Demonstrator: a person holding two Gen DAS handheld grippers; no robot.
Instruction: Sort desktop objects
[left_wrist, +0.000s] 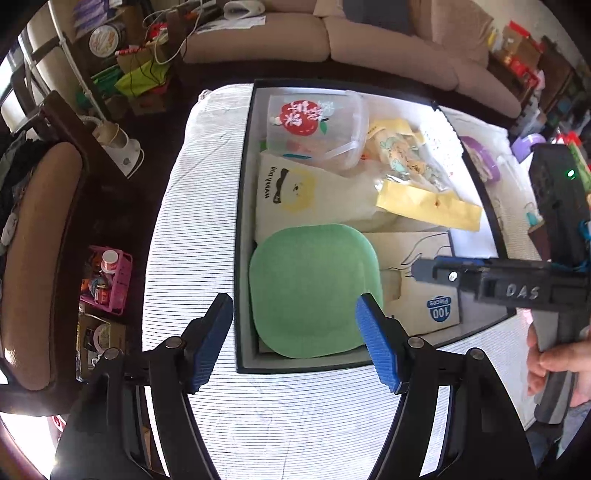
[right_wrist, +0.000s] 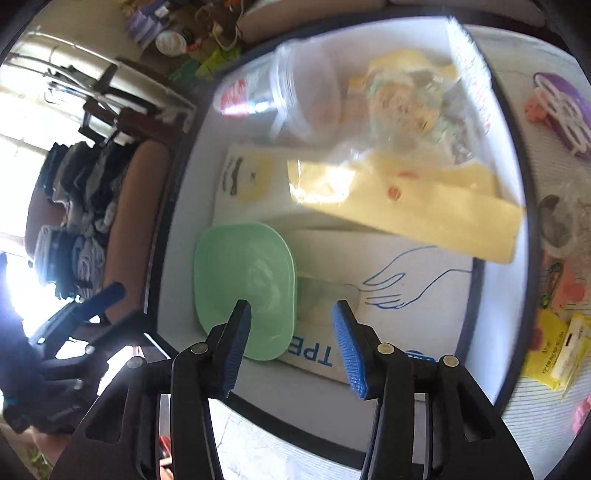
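Item: green plate (left_wrist: 314, 291), square with rounded corners, lying in the near corner of the dark-rimmed tray (left_wrist: 243, 229) on my striped counter (left_wrist: 192, 229). One edge rests on the glove box (left_wrist: 424, 295) beside it, so it sits slightly tilted. I judge it light, stiff and smooth plastic, likely slippery on a flat face; best taken by the raised rim where it overhangs the box.

Item: yellow packet (right_wrist: 443, 206), thin and floppy, lying across the other goods; I would pinch it at a free end.

Item: clear lidded tub (left_wrist: 314, 125), far end of tray; rigid, bulky, probably too wide for one claw.

Left claw (left_wrist: 295, 332): jaws apart, nothing between them, above the plate's near edge.

Right claw (right_wrist: 291, 343): jaws apart and empty, above the plate and box.

Unsorted: yellow cards (right_wrist: 554, 350) and purple lid (right_wrist: 565, 107) lie outside the tray.
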